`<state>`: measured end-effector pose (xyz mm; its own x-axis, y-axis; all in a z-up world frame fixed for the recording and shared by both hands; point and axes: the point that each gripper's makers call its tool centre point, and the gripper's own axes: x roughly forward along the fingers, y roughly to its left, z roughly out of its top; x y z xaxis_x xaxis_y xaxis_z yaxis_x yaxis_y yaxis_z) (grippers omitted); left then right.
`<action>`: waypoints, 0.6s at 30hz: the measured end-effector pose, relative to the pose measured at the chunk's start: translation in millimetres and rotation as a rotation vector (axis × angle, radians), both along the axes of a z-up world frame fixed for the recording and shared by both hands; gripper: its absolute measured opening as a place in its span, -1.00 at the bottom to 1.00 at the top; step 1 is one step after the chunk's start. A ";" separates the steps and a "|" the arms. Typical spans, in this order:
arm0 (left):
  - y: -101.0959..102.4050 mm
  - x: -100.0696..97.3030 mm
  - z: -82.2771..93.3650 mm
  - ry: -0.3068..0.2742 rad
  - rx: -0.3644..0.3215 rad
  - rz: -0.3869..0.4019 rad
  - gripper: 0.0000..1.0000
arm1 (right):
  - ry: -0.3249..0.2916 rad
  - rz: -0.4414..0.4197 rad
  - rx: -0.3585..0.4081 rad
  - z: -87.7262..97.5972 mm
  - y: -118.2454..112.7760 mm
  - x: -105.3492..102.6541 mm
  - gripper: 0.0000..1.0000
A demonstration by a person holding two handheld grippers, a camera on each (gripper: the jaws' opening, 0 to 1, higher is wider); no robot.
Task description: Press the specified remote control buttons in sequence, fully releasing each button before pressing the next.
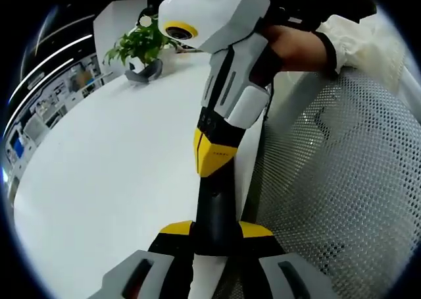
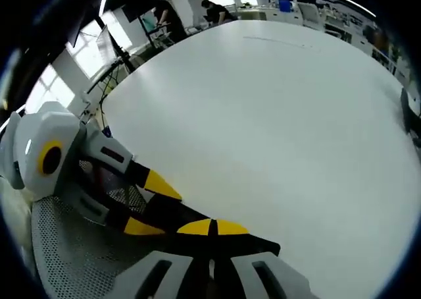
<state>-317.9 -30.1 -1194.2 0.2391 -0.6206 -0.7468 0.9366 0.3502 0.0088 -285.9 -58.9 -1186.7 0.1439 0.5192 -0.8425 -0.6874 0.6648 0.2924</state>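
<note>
- The worktop [image 2: 276,114] is smooth, matt white.
- The chair back [image 1: 348,180] is perforated white mesh.
- The claw [image 1: 214,151] casing is glossy white and yellow plastic.
- The sleeve [image 1: 368,39] is soft cream cloth.
- The plant pot [image 1: 145,72] looks matt grey.

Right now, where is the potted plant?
In the left gripper view, the potted plant stands on the far part of the white table, upper left, beside the right gripper.
</note>
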 end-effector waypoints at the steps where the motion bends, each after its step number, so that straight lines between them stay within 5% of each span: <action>1: 0.1 0.2 0.0 0.003 0.000 0.003 -0.52 | 0.000 0.000 -0.002 1.3 -0.1 -0.8 -1.00; 7: 0.1 0.6 -0.3 0.003 -0.001 0.002 -0.51 | 0.047 -0.105 0.043 10.5 -6.4 3.1 -1.00; 11: 0.1 0.5 -0.2 0.003 -0.001 0.002 -0.51 | 0.138 -0.164 0.086 12.3 -9.5 0.0 -1.00; 18: 0.4 0.5 0.0 0.001 -0.007 0.009 -0.51 | 0.180 -0.141 0.092 9.8 -2.6 -8.8 -1.00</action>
<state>-317.4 -29.7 -1194.2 0.2437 -0.6241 -0.7424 0.9336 0.3583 0.0054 -294.7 -61.4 -1176.9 0.0719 0.5803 -0.8112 -0.5209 0.7154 0.4656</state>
